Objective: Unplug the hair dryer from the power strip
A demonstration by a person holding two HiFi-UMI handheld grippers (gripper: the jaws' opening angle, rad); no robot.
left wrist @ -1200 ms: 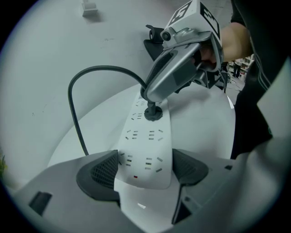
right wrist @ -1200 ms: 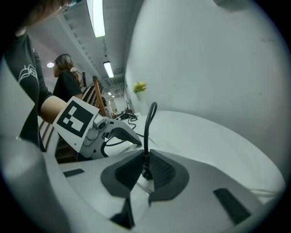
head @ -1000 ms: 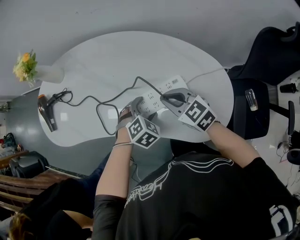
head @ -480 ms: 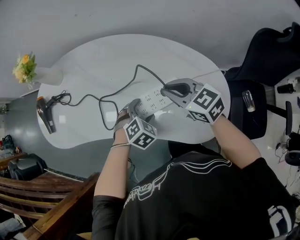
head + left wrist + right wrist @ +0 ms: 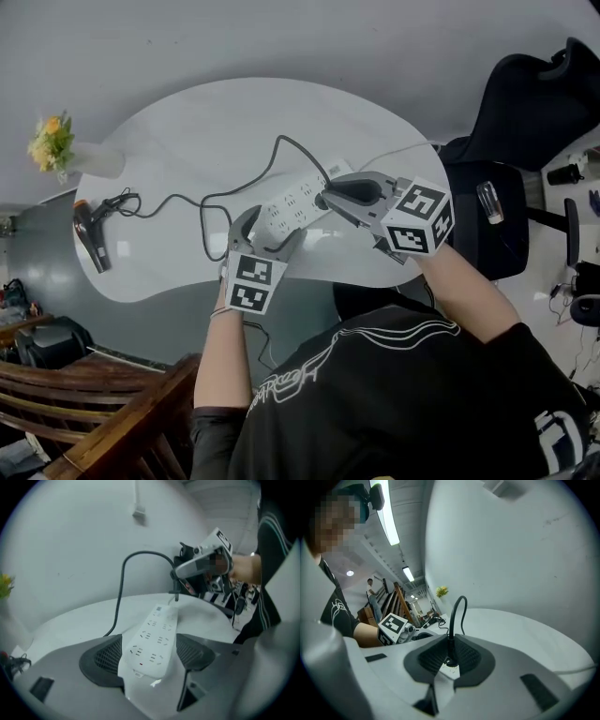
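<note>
I have the right gripper (image 5: 327,196) squeezed shut on the black plug (image 5: 450,656), right at the far end of the power strip (image 5: 152,639). The jaws pinch the plug itself and not the cord (image 5: 123,581), and that is good, because pulling on the cord could hurt it. To do this step well, I think I should pull the plug straight away from the power strip, slow and even, with no twisting to the side. From the left gripper view the plug looks like it sits just above the power strip, but I cannot tell if its pins are all the way out. The left gripper (image 5: 267,232) is at the near end of the power strip, with its jaws apart, one on each side of it. I cannot see them squeezing it, so I think it could lift with the plug; I would press in or hold it down first. The cord goes up from the plug, bends over and runs across the table (image 5: 187,122) away from the power strip. The hair dryer (image 5: 91,234) lies well apart from the power strip, past its near end, by the table's edge.
</note>
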